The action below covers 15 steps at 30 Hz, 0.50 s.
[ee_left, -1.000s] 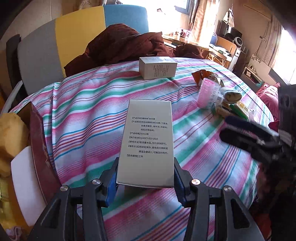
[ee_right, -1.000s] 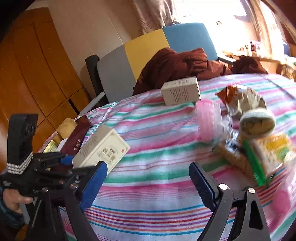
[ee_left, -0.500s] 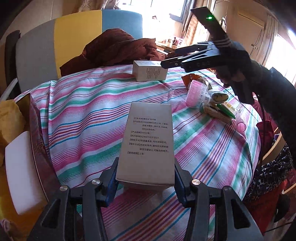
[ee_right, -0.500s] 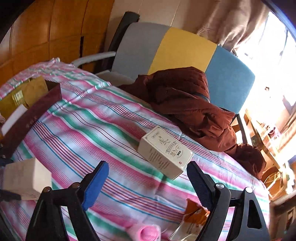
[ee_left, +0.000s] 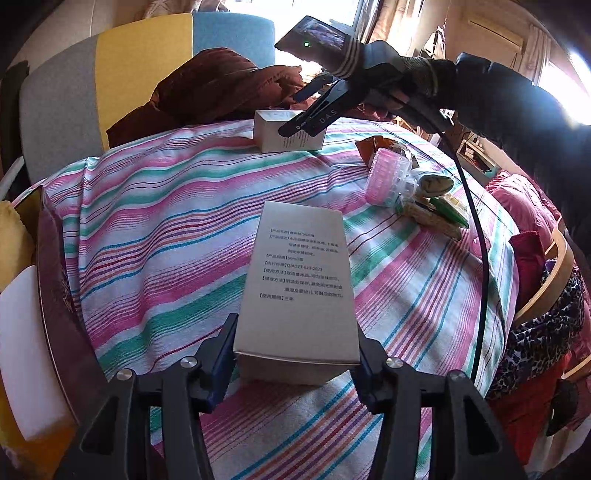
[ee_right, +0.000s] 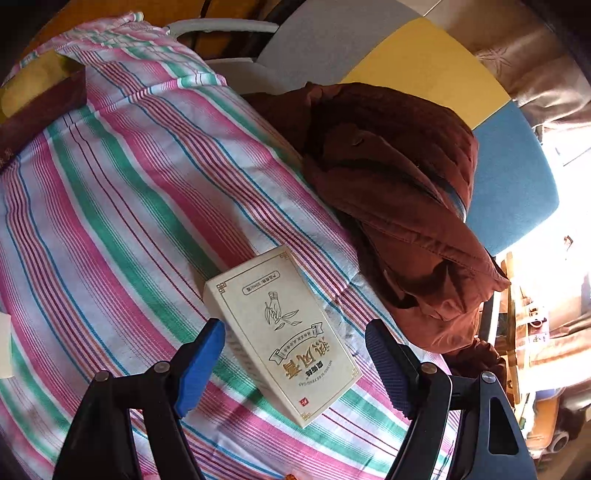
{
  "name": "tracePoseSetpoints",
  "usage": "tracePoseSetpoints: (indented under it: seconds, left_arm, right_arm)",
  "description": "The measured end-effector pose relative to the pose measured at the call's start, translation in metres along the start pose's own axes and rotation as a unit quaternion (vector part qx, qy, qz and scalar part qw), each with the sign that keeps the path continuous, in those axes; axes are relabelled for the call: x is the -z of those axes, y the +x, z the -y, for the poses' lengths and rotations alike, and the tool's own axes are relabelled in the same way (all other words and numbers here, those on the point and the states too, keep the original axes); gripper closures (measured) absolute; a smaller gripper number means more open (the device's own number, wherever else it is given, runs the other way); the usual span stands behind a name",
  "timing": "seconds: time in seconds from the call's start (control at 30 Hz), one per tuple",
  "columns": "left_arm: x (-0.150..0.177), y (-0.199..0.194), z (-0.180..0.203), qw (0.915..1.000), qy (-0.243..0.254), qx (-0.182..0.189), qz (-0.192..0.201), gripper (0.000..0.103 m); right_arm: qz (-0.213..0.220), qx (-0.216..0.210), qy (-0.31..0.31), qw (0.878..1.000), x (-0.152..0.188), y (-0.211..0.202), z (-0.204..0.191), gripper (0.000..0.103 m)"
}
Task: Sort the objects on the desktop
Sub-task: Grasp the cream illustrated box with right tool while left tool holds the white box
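Strong daylight pours in from the windows (ee_left: 321,22) behind the table, blowing out to pure white at the top of the left wrist view and along the right edge of the right wrist view. The striped tablecloth (ee_left: 166,229) is well lit and sharp in both views, its colours saturated. The gloved hand (ee_left: 388,85) and dark sleeve stand backlit, nearly silhouetted, with little detail. The cream box (ee_right: 284,332) throws a short soft shadow onto the cloth. Fisheye distortion bends the table edge and chair (ee_right: 406,62) into curves, and the corners vignette to black. Far furniture near the glare looks hazy and washed out.
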<state>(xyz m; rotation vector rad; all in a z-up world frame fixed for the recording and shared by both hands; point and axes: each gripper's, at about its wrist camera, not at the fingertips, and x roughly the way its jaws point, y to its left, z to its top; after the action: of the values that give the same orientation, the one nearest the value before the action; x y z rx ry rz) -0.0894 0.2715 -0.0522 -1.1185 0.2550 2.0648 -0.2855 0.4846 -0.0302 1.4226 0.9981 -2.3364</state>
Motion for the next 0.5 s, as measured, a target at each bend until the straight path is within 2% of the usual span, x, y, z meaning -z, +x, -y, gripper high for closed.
tracePoseSetpoints:
  seconds: [0.13,0.2,0.5]
  left_arm:
    - [0.001,0.005,0.002,1.0,0.002,0.003,-0.004,0.048]
    - [0.002,0.008,0.003,0.9999,0.004,0.004,-0.01,0.048]
    - [0.005,0.009,0.005,1.0,-0.005,-0.003,0.002,0.048]
  right_arm:
    - [-0.015,-0.003,-0.003,1.0,-0.004,0.016,0.001,0.023]
    - [-0.021,-0.002,0.003,1.0,-0.004,0.021,0.001,0.029]
    - [-0.011,-0.018,0.094,0.995,0.002,0.002,-0.003,0.042]
